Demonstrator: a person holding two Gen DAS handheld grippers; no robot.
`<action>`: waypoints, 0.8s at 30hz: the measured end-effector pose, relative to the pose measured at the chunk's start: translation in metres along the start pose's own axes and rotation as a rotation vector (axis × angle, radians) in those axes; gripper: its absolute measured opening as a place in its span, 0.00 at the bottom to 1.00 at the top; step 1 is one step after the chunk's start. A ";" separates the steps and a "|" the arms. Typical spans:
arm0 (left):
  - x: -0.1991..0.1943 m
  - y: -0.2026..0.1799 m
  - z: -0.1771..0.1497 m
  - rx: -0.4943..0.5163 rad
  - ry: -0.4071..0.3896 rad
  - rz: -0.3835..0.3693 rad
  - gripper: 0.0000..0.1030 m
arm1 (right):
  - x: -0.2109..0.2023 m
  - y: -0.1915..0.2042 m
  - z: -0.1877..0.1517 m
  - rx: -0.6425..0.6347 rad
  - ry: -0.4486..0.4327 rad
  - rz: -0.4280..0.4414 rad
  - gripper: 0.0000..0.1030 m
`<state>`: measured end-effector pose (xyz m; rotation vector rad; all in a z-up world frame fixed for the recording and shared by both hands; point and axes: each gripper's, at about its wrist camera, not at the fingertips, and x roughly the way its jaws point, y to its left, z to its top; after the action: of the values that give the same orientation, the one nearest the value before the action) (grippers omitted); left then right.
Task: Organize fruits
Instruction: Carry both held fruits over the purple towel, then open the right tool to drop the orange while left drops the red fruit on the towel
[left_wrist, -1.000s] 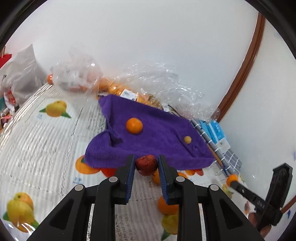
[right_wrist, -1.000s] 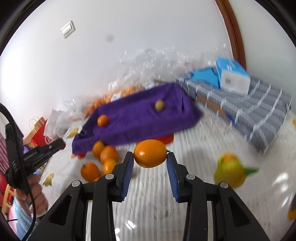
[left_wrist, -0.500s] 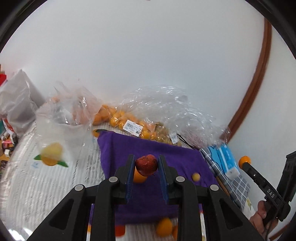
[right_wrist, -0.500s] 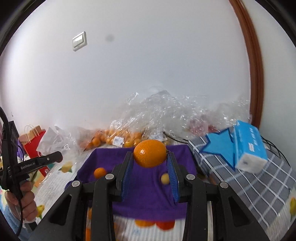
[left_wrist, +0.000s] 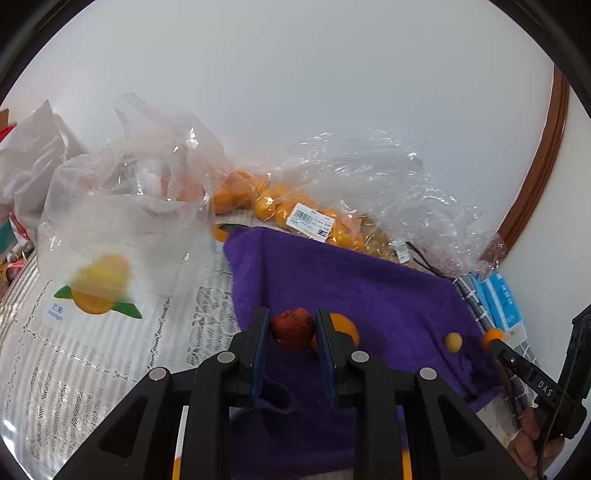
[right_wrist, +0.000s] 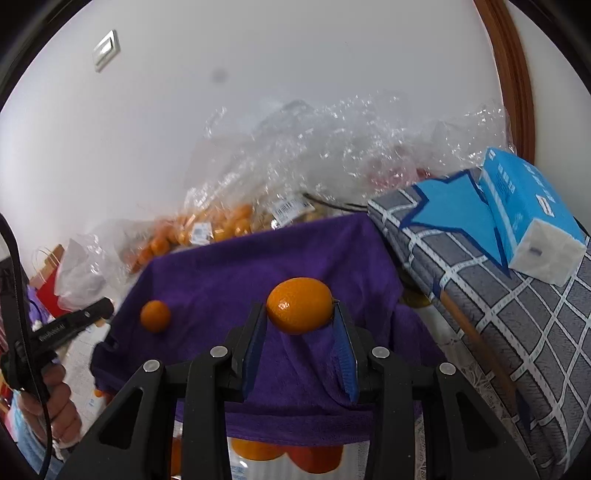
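Observation:
My left gripper (left_wrist: 291, 330) is shut on a small red fruit (left_wrist: 292, 328) above the near left part of the purple towel (left_wrist: 354, 288). An orange (left_wrist: 345, 326) lies on the towel just behind its right finger, and a small yellow fruit (left_wrist: 453, 341) lies further right. My right gripper (right_wrist: 300, 314) is shut on a large orange (right_wrist: 300, 305) over the middle of the purple towel (right_wrist: 229, 280). The orange on the towel (right_wrist: 155, 315) shows to its left. The yellow fruit is hidden in the right wrist view.
Clear plastic bags of oranges (left_wrist: 280, 206) line the wall behind the towel. A loose clear bag (left_wrist: 122, 214) lies at left. A checked grey cushion (right_wrist: 498, 325) with a blue tissue pack (right_wrist: 528, 225) sits right. More oranges (right_wrist: 258, 448) lie at the towel's near edge.
Both grippers have moved forward and down over the purple towel, each still holding its fruit. The towel and the fruits on it look larger and closer.

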<state>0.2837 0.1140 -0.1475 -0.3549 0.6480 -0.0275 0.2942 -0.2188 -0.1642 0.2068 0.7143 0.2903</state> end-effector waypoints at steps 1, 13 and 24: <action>0.002 0.002 0.000 -0.007 0.003 0.000 0.23 | 0.003 0.000 -0.002 0.003 0.010 0.008 0.36; 0.009 -0.020 -0.010 0.101 -0.026 0.036 0.23 | 0.019 -0.009 -0.008 0.061 0.083 -0.006 0.36; 0.020 -0.012 -0.013 0.050 0.033 0.041 0.23 | 0.022 -0.004 -0.008 0.014 0.088 -0.070 0.36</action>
<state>0.2925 0.0963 -0.1647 -0.2937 0.6859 -0.0104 0.3052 -0.2150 -0.1848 0.1833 0.8089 0.2287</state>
